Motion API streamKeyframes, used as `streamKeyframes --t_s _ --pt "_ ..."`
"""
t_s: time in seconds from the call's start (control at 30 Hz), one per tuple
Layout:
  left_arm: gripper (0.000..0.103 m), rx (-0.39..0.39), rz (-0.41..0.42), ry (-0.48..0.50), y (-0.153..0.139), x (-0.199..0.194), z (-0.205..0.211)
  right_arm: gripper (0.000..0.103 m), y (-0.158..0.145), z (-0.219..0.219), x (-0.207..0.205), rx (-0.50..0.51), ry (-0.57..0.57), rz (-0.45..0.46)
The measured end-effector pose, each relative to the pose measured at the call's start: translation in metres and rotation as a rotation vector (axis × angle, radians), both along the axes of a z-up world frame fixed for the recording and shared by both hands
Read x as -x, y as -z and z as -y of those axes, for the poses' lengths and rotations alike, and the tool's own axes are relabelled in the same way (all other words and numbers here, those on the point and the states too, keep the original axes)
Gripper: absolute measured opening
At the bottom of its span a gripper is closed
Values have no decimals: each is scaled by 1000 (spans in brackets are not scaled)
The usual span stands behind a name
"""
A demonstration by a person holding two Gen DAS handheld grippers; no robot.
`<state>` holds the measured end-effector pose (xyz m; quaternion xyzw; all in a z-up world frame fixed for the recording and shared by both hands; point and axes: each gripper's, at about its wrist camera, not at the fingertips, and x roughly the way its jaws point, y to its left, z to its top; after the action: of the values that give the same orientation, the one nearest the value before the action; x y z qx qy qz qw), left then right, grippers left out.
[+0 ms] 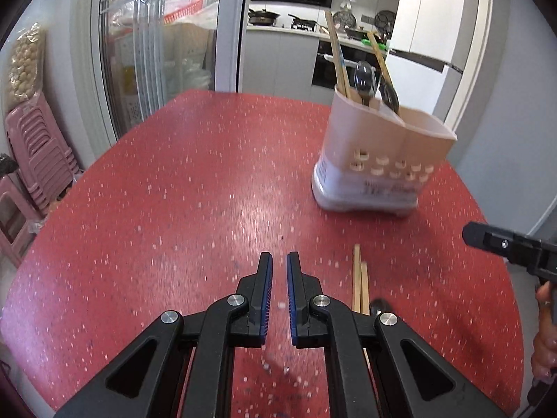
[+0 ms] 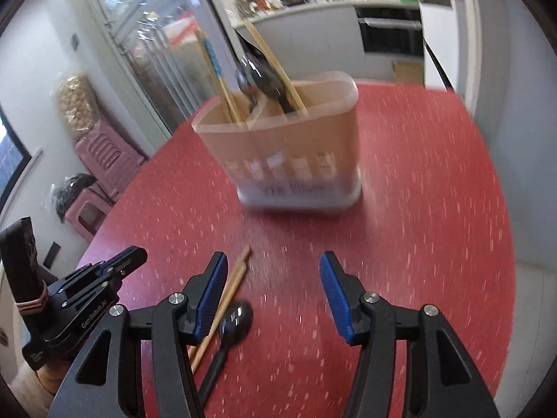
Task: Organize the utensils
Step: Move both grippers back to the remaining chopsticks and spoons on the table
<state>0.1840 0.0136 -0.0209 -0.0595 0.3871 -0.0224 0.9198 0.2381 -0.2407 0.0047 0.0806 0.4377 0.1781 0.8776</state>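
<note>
A beige utensil holder (image 1: 379, 149) (image 2: 289, 146) stands on the red speckled table (image 1: 174, 191), with chopsticks (image 1: 339, 59) and black spoons (image 1: 363, 78) upright in its compartments. A loose pair of wooden chopsticks (image 2: 233, 285) (image 1: 360, 285) and a black spoon (image 2: 236, 317) lie flat on the table near me. My right gripper (image 2: 274, 261) is open above the table with nothing between its pads; the loose chopsticks run under its left finger. My left gripper (image 1: 279, 261) is shut and empty, just left of those chopsticks. Each gripper shows in the other's view: left gripper (image 2: 139, 254), right gripper (image 1: 473, 237).
Stacked pink stools (image 1: 38, 149) (image 2: 108, 153) stand on the floor beyond the table's left edge. A glass-fronted cabinet (image 1: 156, 52) and a kitchen counter are behind the table. A person's hand (image 1: 546, 331) grips the right tool at the far right.
</note>
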Motion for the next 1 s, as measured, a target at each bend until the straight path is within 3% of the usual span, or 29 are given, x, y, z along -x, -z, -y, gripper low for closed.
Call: streamKeyframes --t_s 0.37,0.4,0.43,0.47,0.57,1.0 --pt "36 26 -59 40 23 20 3 59 25 5 24 16 105 -120" --pt "44 29 -59 40 23 21 1 59 26 4 25 25 108 -123" --pt "97 30 -63 36 25 23 -1 59 26 3 26 33 111 -126" --pt "103 30 -73 26 26 24 -3 59 27 1 28 38 114 -130" --pt "103 34 -54 8 31 28 -8 63 32 -3 32 45 119 -147" --pt "103 -21 -114 -18 63 26 -14 63 59 -54 46 107 44 -231"
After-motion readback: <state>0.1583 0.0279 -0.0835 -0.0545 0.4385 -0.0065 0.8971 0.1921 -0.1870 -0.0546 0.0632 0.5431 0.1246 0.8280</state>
